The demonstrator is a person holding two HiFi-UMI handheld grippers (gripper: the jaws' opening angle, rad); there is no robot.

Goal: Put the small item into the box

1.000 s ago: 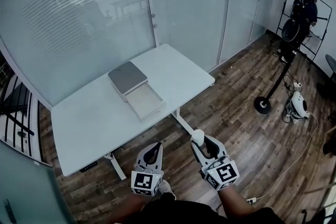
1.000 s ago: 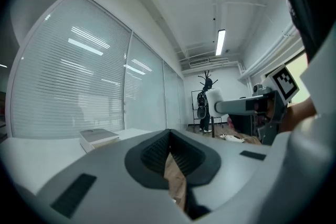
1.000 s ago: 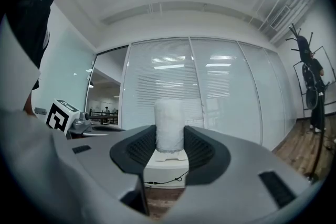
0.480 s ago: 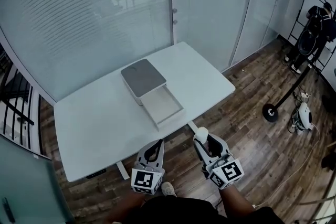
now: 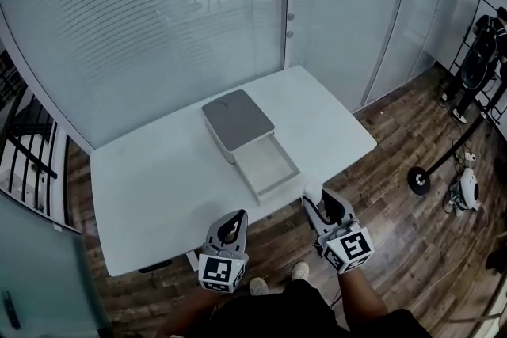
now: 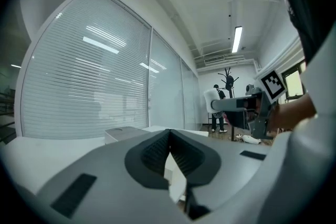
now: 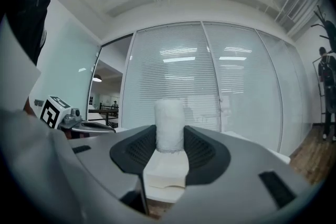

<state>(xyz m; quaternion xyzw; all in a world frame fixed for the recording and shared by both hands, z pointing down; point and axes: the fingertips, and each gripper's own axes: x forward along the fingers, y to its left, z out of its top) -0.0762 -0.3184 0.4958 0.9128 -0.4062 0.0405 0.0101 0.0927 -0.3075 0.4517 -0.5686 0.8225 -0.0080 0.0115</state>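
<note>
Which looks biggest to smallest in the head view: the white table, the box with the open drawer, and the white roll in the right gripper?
1. white table, largest by far
2. box, drawer open, clearly smaller
3. white roll, smallest, though it is nearest the camera

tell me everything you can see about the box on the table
The box is a low, squarish white case with a matte grey top. Its pale drawer is pulled out toward the table's near edge and looks empty. It sits flat near the middle of the white table; nothing else touches it.
</note>
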